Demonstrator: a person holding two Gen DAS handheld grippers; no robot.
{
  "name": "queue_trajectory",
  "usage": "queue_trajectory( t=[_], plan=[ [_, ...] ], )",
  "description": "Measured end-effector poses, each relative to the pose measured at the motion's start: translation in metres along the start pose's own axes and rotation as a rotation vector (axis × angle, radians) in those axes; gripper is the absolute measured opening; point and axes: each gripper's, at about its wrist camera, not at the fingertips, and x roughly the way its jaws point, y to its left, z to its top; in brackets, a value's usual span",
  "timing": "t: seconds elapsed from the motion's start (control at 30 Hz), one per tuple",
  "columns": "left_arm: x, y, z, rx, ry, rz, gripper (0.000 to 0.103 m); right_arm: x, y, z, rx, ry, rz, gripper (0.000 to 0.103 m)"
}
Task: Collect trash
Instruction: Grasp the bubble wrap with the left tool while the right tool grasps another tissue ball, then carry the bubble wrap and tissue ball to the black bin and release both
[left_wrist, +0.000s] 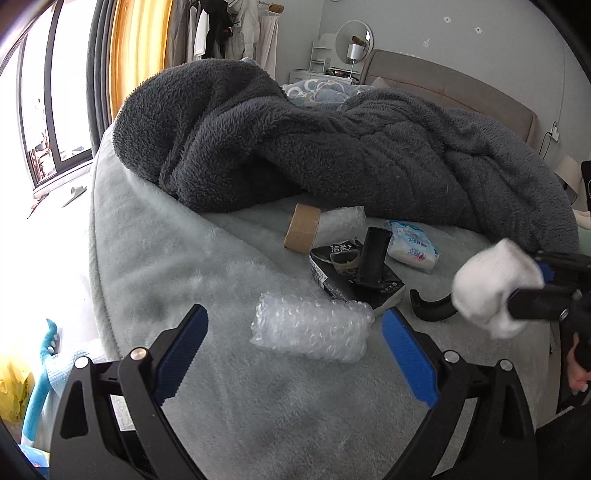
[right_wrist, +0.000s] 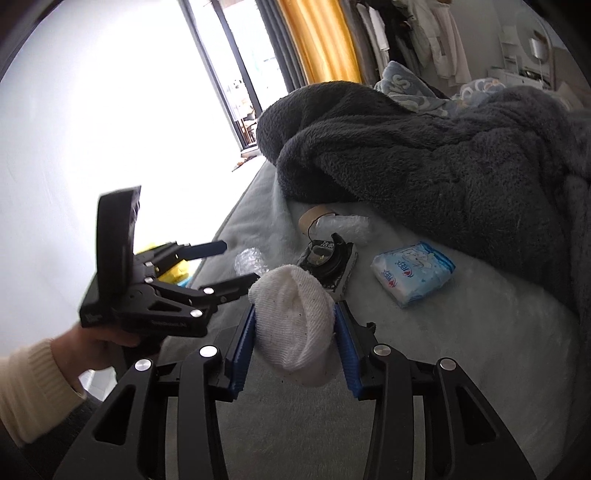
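Note:
My right gripper (right_wrist: 295, 308) is shut on a balled white sock (right_wrist: 295, 325), its blue pads pressing both sides, held above the pale fleece bed (right_wrist: 461, 350). The left wrist view shows that sock (left_wrist: 495, 284) at the right, hiding the right gripper's tips. My left gripper (left_wrist: 295, 312) is open and pointing down at a clear bubble-wrap roll (left_wrist: 310, 330), which lies on the bed between its fingers without touching the pads. In the right wrist view the left gripper (right_wrist: 238, 262) sits at the bed's edge, with the bubble wrap (right_wrist: 247, 260) just past it.
Beyond the roll lie a brown tape roll (left_wrist: 303, 232), a second piece of bubble wrap (left_wrist: 341, 221), a black tissue pack (left_wrist: 354, 273), a blue-white wipes pack (left_wrist: 413, 247) and a curved black piece (left_wrist: 432, 308). A dark grey blanket (left_wrist: 332, 147) is heaped behind. A yellow bag (left_wrist: 11, 398) is on the floor.

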Motion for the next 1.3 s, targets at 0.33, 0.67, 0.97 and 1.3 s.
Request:
queue_trajectory(
  t=[0.33,0.67,0.97,1.3],
  plan=[
    [0.011,-0.009,0.000,0.011,0.020,0.010,0.087,-0.013,-0.020,-0.001,0.104,-0.030,0.051,0.042],
    [0.008,-0.011,-0.006,0.025,0.048,0.007,0.068,-0.013,-0.016,0.005,0.132,-0.042,0.047,0.042],
    [-0.017,0.003,-0.015,-0.082,0.030,0.074,0.066,0.005,0.004,0.014,0.132,-0.042,0.050,0.042],
    [-0.054,0.036,-0.019,-0.123,-0.017,0.172,0.066,0.042,0.030,0.025,0.115,-0.009,0.053,0.042]
  ],
)
